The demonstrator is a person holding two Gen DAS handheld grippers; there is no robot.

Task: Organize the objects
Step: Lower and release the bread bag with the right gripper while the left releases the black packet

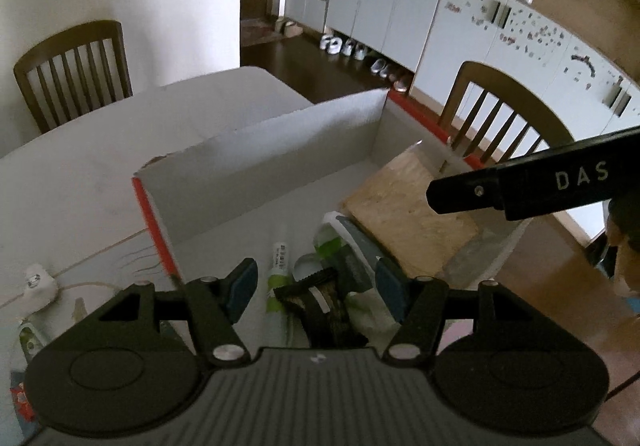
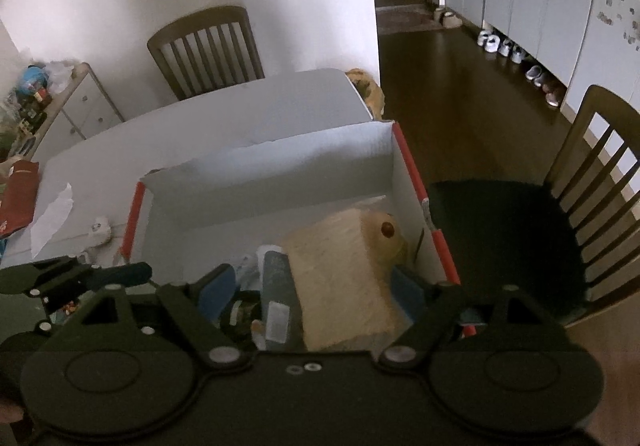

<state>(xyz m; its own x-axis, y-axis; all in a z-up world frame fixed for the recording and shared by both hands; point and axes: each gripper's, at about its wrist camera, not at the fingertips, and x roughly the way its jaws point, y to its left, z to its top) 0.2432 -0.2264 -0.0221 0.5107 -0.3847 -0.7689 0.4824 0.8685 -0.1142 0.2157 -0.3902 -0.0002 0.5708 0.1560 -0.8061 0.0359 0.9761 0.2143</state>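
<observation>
A white cardboard box with red edges (image 1: 280, 150) (image 2: 280, 162) sits on the white table. Inside it lie a beige fuzzy block (image 1: 408, 214) (image 2: 340, 274), a dark flat package (image 1: 356, 250) (image 2: 276, 286), a white and green tube (image 1: 278, 278) and a dark patterned pouch (image 1: 328, 302). My left gripper (image 1: 316, 286) is open, above the tube and pouch at the box's near end. My right gripper (image 2: 312, 290) is open, its jaws on either side of the beige block and the dark package. The right gripper's arm (image 1: 540, 186) shows in the left wrist view over the box's right side.
Wooden chairs stand at the table's far side (image 1: 72, 66) (image 2: 208, 46) and right side (image 1: 504, 122) (image 2: 592, 174). A small white object (image 1: 38, 282) (image 2: 100, 226) and torn paper (image 2: 52, 222) lie on the table (image 1: 120, 150) left of the box. Cabinets (image 1: 400, 6) line the right wall.
</observation>
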